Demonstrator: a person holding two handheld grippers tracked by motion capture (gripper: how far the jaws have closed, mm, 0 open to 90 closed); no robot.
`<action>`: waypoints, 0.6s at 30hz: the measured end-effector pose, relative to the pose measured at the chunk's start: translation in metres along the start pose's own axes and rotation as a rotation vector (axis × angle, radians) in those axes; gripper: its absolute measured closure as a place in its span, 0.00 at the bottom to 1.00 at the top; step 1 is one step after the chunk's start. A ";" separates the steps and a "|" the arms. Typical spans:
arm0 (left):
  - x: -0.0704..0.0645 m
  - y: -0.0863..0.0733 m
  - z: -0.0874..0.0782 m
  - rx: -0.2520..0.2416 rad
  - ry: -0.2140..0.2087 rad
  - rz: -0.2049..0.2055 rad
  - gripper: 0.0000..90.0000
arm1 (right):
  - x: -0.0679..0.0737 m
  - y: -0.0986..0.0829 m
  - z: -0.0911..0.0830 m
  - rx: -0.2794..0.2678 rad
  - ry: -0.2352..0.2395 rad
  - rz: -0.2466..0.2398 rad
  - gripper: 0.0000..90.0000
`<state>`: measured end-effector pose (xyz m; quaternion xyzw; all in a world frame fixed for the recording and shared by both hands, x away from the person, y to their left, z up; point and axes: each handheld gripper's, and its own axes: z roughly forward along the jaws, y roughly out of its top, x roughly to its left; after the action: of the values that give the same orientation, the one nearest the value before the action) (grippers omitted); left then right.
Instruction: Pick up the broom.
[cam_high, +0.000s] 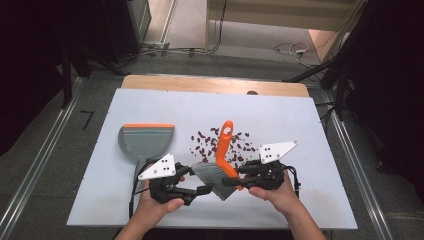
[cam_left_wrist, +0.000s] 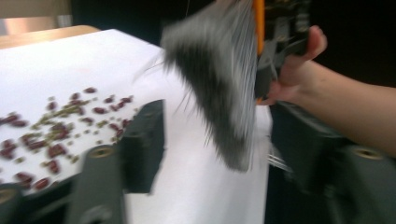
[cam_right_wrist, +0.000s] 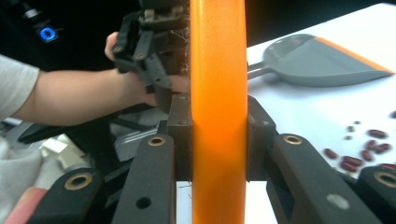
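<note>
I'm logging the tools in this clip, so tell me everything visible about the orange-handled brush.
The orange-handled brush is a hand brush with a long, glossy, plastic-looking orange handle ending in a hanging hole, and a fan of grey bristles. It lies slanted near the table's front edge, handle pointing away from the person, bristles near the left gripper. The right gripper is clamped on the handle from both sides. Scattered red beans lie around the handle.

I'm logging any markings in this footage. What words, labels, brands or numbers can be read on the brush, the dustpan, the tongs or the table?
None: no readable text in these views.
Brush: plain orange handle, no marking seen.
Dustpan: plain grey with an orange edge, no label seen.
Right tongs, shut on the brush handle: black, unmarked.
Left tongs: grey plate with holes, no lettering; blurred in their own view.
</note>
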<state>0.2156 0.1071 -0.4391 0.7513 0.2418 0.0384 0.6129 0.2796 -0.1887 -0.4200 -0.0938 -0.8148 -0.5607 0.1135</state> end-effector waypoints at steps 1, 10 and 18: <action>0.001 -0.001 -0.001 0.000 0.017 -0.004 0.32 | 0.000 0.001 -0.003 -0.003 -0.022 0.005 0.76; 0.006 -0.004 -0.013 -0.017 0.131 -0.020 0.11 | 0.005 0.006 -0.010 0.057 -0.242 0.025 0.76; 0.016 -0.006 -0.031 -0.055 0.165 -0.034 0.01 | 0.005 0.008 -0.012 0.079 -0.346 0.046 0.76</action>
<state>0.2167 0.1418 -0.4406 0.7243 0.3032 0.0962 0.6118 0.2778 -0.1971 -0.4071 -0.2031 -0.8413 -0.5008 -0.0121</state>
